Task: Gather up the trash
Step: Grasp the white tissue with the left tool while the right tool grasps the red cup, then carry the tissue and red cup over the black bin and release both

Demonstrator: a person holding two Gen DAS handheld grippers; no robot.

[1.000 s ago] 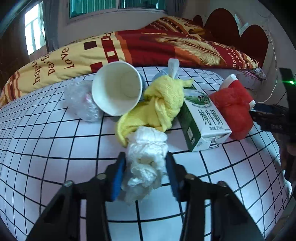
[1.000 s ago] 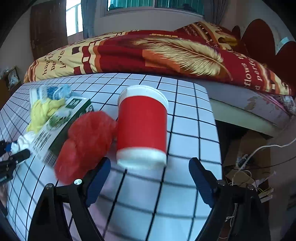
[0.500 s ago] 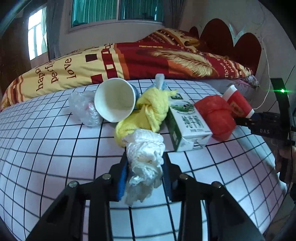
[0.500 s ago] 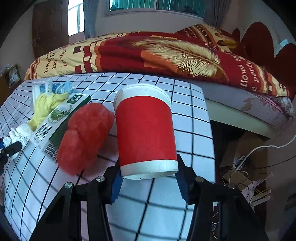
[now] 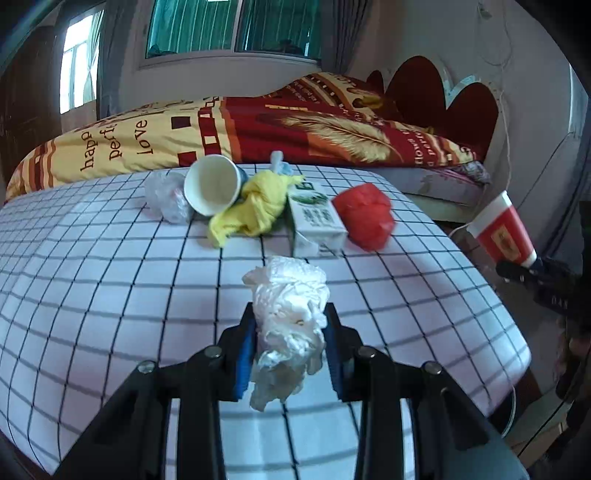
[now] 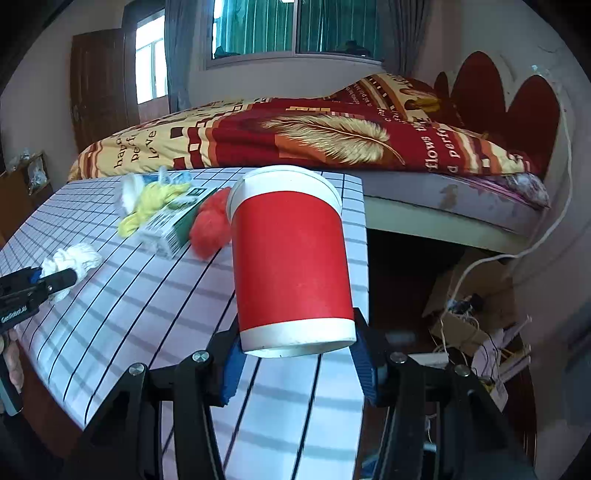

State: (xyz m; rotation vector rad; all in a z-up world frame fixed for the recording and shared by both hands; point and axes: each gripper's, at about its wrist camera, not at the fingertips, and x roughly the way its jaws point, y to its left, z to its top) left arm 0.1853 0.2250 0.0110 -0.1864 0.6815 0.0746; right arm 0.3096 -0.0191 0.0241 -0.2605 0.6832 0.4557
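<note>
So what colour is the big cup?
The cup is red with white bands at rim and base, clearest in the right wrist view.

Bed as landmark, red and yellow feather-print quilt spread on it, dark red scalloped headboard at its right end, green-curtained window behind it, white cable hanging by the headboard, cardboard box on the floor below the bed

The red cup hides the table's far corner beyond the right fingers, and its own base sits between the pads, partly covered. The milk carton, past the left fingertips, is blurred, its print perhaps illegible. A small blue-white object behind the yellow cloth is too hidden to identify.
</note>
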